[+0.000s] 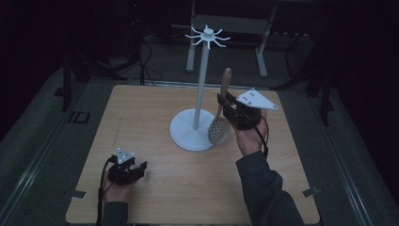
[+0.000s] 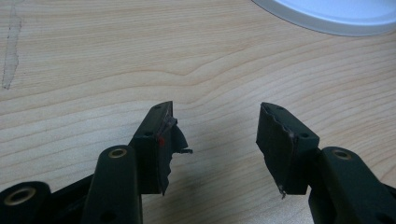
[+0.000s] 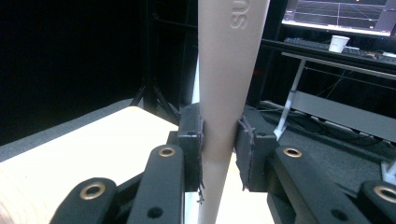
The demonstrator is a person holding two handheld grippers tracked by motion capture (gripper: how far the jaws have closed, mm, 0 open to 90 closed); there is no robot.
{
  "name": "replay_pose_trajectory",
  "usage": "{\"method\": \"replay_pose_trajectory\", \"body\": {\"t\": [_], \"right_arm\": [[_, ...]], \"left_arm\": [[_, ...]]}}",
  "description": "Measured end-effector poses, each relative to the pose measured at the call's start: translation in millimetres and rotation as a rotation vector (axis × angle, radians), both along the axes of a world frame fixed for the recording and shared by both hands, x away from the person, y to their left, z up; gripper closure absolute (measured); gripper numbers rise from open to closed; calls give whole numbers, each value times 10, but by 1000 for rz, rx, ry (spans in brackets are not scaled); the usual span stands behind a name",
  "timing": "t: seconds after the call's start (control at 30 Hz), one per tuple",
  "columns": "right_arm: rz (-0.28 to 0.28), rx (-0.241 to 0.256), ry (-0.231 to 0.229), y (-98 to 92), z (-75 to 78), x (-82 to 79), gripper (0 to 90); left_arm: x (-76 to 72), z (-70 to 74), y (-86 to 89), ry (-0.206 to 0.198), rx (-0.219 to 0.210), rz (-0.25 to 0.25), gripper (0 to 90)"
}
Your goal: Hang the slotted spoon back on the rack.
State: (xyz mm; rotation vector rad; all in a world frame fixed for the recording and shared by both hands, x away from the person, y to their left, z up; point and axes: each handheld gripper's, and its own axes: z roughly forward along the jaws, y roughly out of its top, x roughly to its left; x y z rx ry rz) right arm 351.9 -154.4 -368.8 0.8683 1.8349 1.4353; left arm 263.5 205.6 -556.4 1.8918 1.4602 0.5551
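The slotted spoon (image 1: pixel 221 115) hangs upright above the wooden surface (image 1: pixel 155 188), its perforated bowl down and just beside the round white base of the utensil stand (image 1: pixel 200 84), its beige handle pointing up. Your right tongs (image 1: pixel 225 107) clamp that handle partway along; in the right gripper view the handle (image 3: pixel 226 93) sits squeezed between both padded jaws, with raised lettering showing near its top. The stand's pole rises to a ring of white hooks, close to the left of the spoon's handle tip. Your left tongs (image 1: pixel 141 165) rest low near the front left of the surface, well apart from the stand, jaws spread wide with nothing between them (image 2: pixel 215 135).
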Motion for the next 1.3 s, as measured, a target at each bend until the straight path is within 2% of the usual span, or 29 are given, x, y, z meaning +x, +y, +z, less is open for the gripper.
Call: {"method": "replay_pose_trajectory", "body": {"t": [0.43,1.0,1.3], "right_arm": [[-4,-1,-10,33,121,50,733],[-20,36,20,-1,223,209,733],[-27,32,13,18,278,252,733]], "left_arm": [[3,-4,-7,2,2,-4,470],[2,-1,-1,2,1,-2,470],[-1,0,11,-2,-2,1,470]]}}
